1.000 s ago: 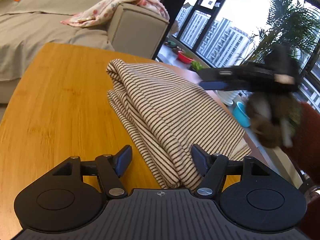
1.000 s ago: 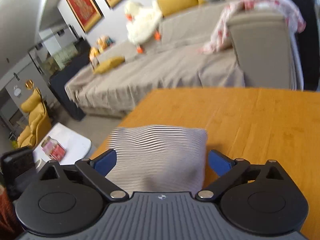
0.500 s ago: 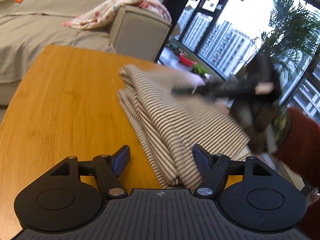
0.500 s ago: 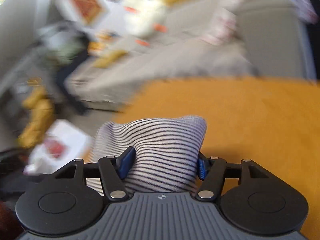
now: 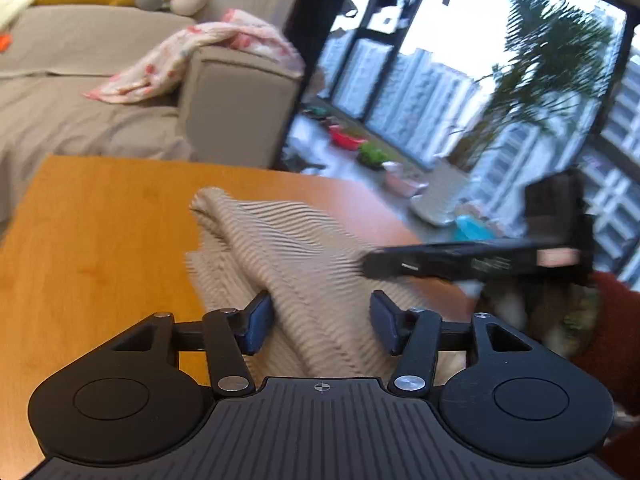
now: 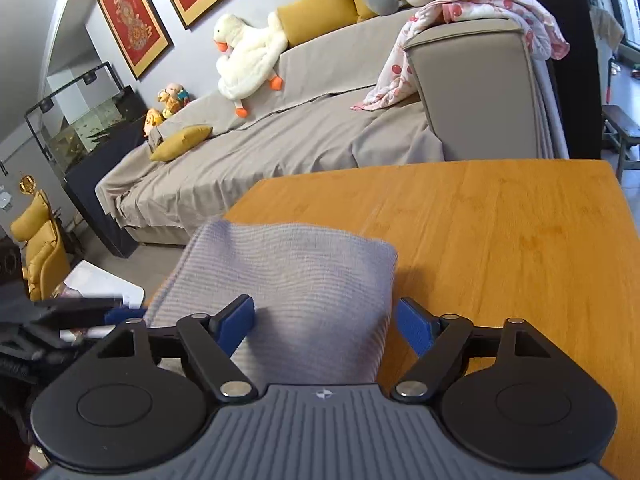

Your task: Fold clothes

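A folded cream cloth w/ thin dark stripes lies on the orange-brown wood table. It looks blurry in both views, so the stripes are hard to see. From the right wrist cam the same cloth sits at the near left corner of the table, w/ one side at the table's left edge.

The left gripper has its blue pads spread wide, one on each side of a raised fold of the cloth. The left pad is right at the fold; the right pad looks apart from it. It is not squeezing.

The right gripper is spread wide too. Its left blue pad is against the cloth, and the right pad is just beside the cloth's edge. Not squeezing either.

In the left cam the right gripper shows as a dark blurry bar over the far right part of the cloth. In the right cam the left gripper is a dark blur at the left, by the cloth's edge.

Behind the table is a big grey sofa w/ a pink-spotted blanket over its arm & a white plush goose on its back. Tall windows & a leafy green plant are at the right in the left cam.
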